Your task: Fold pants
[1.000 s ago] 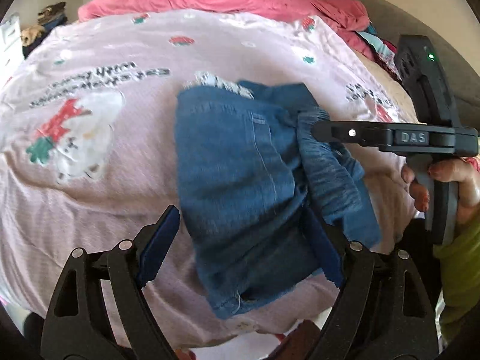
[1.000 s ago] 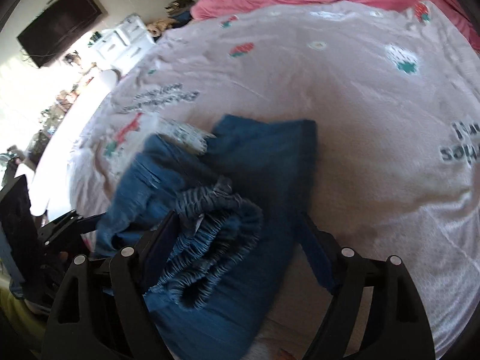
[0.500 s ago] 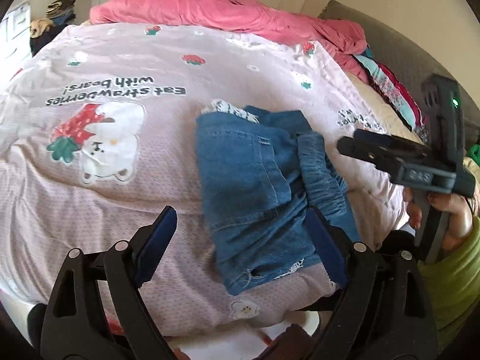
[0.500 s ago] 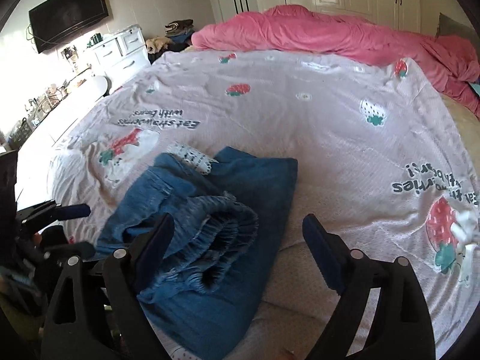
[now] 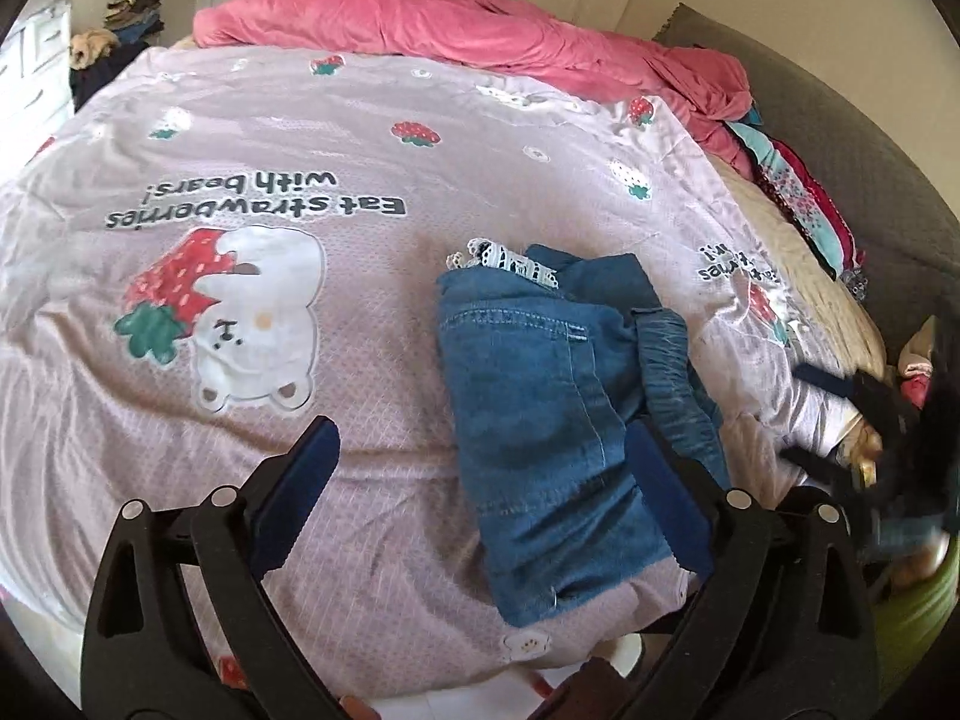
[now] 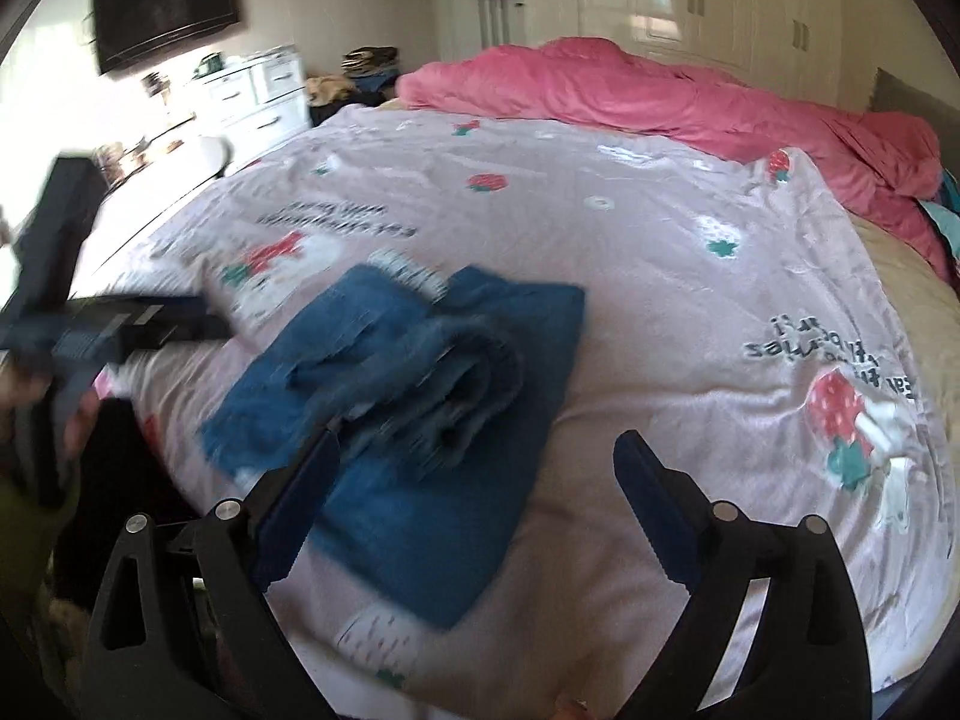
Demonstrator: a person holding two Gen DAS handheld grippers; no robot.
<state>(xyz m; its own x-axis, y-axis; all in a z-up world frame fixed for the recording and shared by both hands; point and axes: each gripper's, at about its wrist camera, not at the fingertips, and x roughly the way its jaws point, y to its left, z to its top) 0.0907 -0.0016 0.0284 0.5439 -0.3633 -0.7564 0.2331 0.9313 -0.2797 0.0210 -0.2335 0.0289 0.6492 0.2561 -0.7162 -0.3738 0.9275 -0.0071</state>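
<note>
Blue denim pants (image 5: 540, 414) lie folded in a compact bundle on a pale pink bedspread (image 5: 360, 150), near the bed's front edge; white lace trim peeks out at the far end. They also show in the right wrist view (image 6: 414, 414), with the elastic waistband rolled on top. My left gripper (image 5: 483, 474) is open and empty, held above and in front of the pants. My right gripper (image 6: 474, 480) is open and empty, pulled back above the bundle. The right gripper appears blurred at the right edge of the left wrist view (image 5: 864, 450). The left gripper appears at the left edge of the right wrist view (image 6: 120, 324).
A pink duvet (image 5: 480, 30) is heaped along the far side of the bed. Stacked clothes (image 5: 798, 198) lie by the grey headboard (image 5: 840, 120) at right. A white dresser (image 6: 252, 96) and a wall TV (image 6: 162, 6) stand beyond the bed.
Both grippers have drawn back and up from the pants, which now lie untouched on the bedspread. The right gripper has swung away toward the bed's edge.
</note>
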